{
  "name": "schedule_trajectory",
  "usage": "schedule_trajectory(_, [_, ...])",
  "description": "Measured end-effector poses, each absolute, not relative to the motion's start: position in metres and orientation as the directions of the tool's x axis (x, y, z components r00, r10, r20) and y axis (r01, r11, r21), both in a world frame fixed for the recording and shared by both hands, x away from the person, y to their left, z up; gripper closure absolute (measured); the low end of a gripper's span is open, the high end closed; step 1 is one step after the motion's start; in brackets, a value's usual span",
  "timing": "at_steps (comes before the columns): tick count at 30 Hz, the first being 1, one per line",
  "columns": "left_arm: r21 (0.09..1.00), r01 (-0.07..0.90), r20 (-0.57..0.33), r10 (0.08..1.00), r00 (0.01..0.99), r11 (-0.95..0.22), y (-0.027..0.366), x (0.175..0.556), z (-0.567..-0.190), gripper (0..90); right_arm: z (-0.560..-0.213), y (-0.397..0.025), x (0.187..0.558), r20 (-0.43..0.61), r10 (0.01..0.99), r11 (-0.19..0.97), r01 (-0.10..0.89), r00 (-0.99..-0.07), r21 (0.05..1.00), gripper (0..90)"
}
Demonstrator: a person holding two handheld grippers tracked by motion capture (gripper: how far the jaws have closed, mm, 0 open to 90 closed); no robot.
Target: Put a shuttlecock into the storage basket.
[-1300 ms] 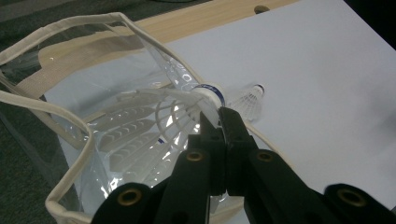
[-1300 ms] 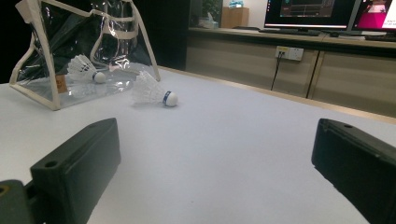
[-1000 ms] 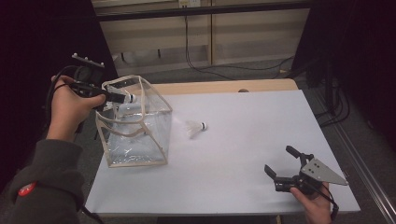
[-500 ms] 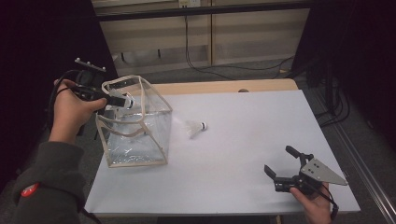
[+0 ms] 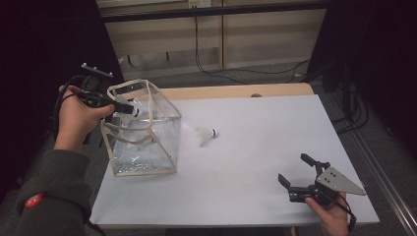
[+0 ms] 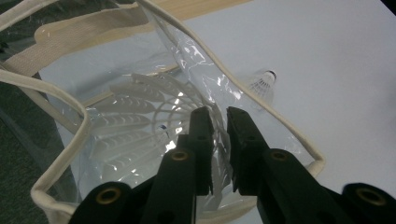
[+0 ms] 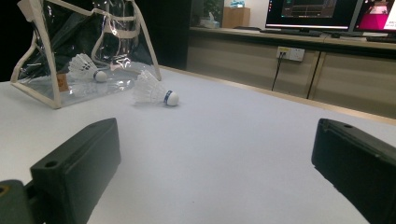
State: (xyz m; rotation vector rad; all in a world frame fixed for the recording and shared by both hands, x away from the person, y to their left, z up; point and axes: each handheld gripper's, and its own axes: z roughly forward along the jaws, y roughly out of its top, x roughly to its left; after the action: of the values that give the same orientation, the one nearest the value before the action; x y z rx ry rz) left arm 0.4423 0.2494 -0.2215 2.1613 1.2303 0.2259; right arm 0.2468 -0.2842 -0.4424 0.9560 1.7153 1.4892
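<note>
A clear plastic bag [image 5: 147, 147] with cream trim stands open at the table's left. My left gripper [image 5: 134, 111] reaches over its mouth, shut on a white shuttlecock [image 6: 140, 121] whose feathers fan out beyond the jaws inside the bag [image 6: 84, 42]. The right gripper view shows that shuttlecock [image 7: 86, 65] through the bag's wall [image 7: 52, 88]. A second shuttlecock [image 5: 205, 134] lies on the table just right of the bag, also seen from the left gripper [image 6: 262, 83] and the right [image 7: 152, 92]. My right gripper [image 5: 293, 168] rests open near the front right, nothing between its jaws [image 7: 215, 135].
The white table top [image 5: 270, 137] has a wooden strip along its far edge. Beyond it run low cabinets and trailing cables. Screens glow at the back in the right gripper view. The floor drops away dark on both sides.
My left gripper has sunk a little lower into the bag's mouth with the shuttlecock. The right gripper and the loose shuttlecock have stayed where they were.
</note>
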Motion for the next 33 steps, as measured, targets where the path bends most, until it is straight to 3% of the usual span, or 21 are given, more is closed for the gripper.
schedule_trajectory(15, [0.602, 0.714, -0.162, 0.821, 0.548, -0.357, 0.247, 0.442, -0.223, 73.6, -0.442, -0.284, 0.247, -0.022, 0.859, 0.084, 0.099, -0.512, 0.991, 1.4])
schedule_trajectory(33, [0.659, 0.682, -0.24, 0.77, 0.591, -0.318, 0.231, 0.437, -0.215, 54.7, -0.442, -0.285, 0.246, -0.017, 0.861, 0.079, 0.1, -0.509, 0.992, 1.5])
